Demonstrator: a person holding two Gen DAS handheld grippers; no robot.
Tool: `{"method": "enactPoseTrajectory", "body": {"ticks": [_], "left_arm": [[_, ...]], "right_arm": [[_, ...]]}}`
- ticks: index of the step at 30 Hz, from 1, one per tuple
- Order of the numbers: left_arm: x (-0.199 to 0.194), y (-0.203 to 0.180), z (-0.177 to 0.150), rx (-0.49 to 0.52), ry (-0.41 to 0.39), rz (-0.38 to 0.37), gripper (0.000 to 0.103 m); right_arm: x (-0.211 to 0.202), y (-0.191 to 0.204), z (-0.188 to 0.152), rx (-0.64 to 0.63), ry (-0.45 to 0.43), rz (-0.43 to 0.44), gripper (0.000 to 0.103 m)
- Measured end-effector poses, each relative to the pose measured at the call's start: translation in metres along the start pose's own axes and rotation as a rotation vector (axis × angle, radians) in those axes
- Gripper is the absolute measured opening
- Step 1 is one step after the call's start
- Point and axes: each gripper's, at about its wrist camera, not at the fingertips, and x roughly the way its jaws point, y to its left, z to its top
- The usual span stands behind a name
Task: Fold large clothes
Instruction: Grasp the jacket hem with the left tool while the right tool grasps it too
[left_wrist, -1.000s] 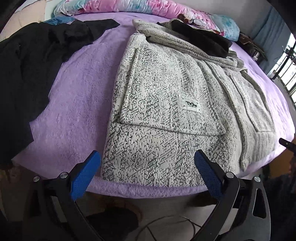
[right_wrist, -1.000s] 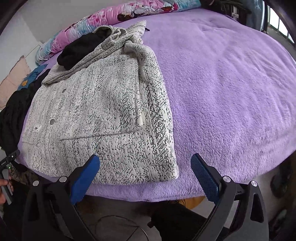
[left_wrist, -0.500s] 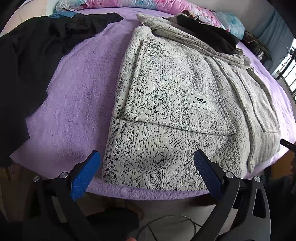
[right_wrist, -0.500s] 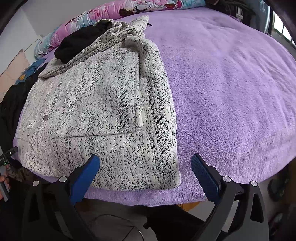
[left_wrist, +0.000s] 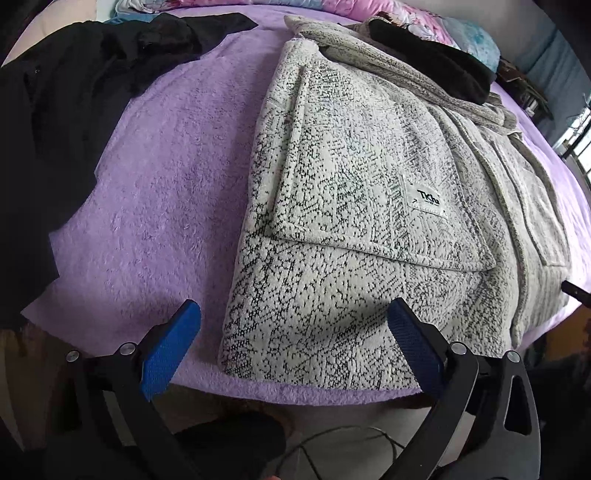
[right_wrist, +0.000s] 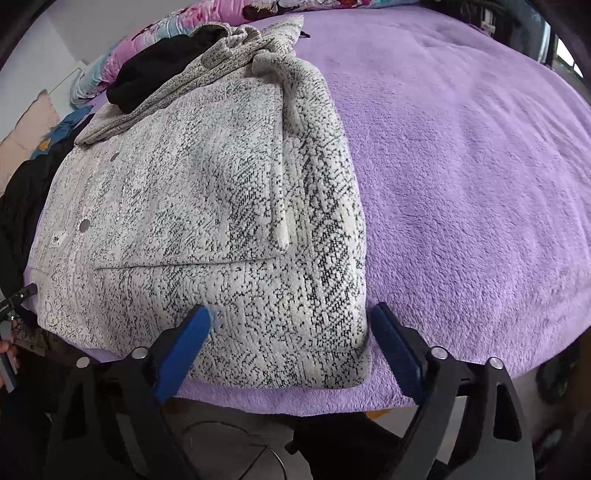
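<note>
Speckled grey-white jacket flat on the purple bed, hem at the bed's near edge, both sides already folded inward over the body, hood and collar bunched at the far end; laid that way, likely, so the hem can be lifted away from the edge for a crosswise fold; left tool wide open, holding nothing, poised over the jacket's left hem corner; right tool wide open too, empty, straddling the jacket's right hem corner, one blue pad just over the cloth, the other just beside its right edge; contact unclear; one corner per tool, probably to keep the hem straight on lifting; black clothes heaped left of the jacket; black garment on its hood end; floral pillow beyond.
</note>
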Motion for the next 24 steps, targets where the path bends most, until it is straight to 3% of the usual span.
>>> {"method": "enactPoseTrajectory", "body": {"ticks": [6, 17, 19, 21, 24], "left_arm": [[0.008, 0.002, 0.0, -0.024, 0.023, -0.032, 0.097], [0.019, 0.013, 0.0, -0.058, 0.042, -0.105, 0.098], [0.017, 0.012, 0.0, -0.049, 0.038, -0.106, 0.095], [0.015, 0.007, 0.002, -0.023, 0.03, -0.112, 0.081], [0.015, 0.009, 0.003, -0.044, 0.034, -0.126, 0.077]], "right_arm": [[0.001, -0.003, 0.001, 0.015, 0.0, 0.016, 0.078], [0.003, -0.011, -0.001, 0.037, 0.008, 0.047, 0.063], [0.003, -0.011, -0.001, 0.038, 0.01, 0.05, 0.062], [0.003, -0.013, -0.002, 0.041, 0.011, 0.052, 0.059], [0.002, -0.015, -0.002, 0.052, 0.013, 0.065, 0.051]]}}
